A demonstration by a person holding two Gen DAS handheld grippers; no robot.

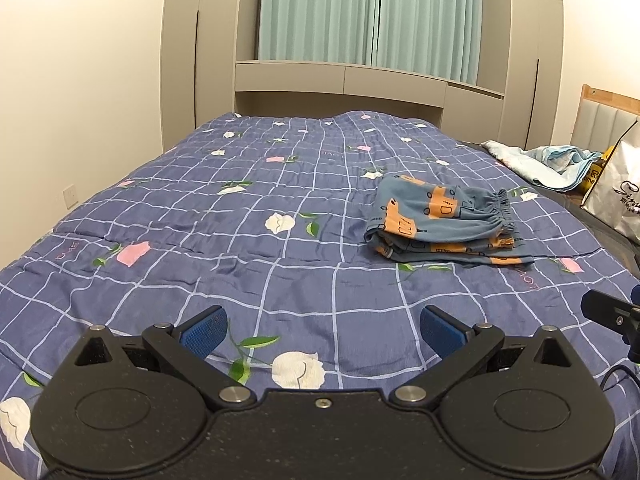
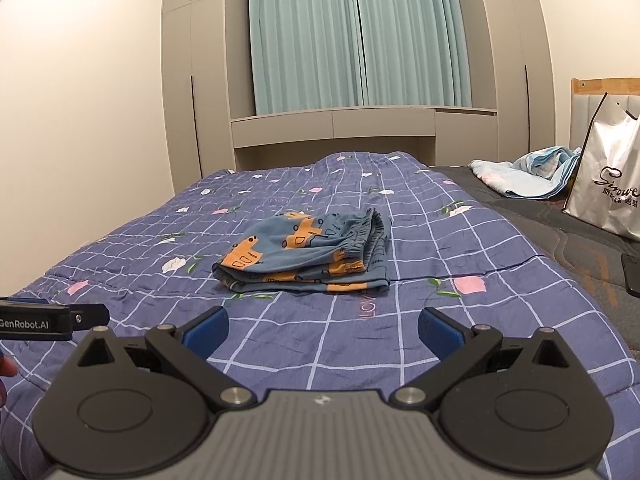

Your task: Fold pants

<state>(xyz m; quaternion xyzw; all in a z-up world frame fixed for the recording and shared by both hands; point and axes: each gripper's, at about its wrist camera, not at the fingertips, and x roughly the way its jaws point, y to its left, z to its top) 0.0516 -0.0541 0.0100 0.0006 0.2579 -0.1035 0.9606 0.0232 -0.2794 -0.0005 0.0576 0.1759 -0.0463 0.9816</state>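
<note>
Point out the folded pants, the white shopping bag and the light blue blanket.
folded pants [image 2: 304,256]: right wrist view, on the top layer near the orange print.
white shopping bag [image 2: 608,184]: right wrist view, on its printed front face.
light blue blanket [image 1: 548,164]: left wrist view, on the crumpled middle.

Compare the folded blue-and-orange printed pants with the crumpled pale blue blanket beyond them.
The folded blue-and-orange printed pants lie in a flat, layered stack; the crumpled pale blue blanket is a loose heap. The pants rest on the floral checked quilt, the blanket on the bare dark mattress. The pants are dark, the blanket pale. Neither gripper touches either.
</note>
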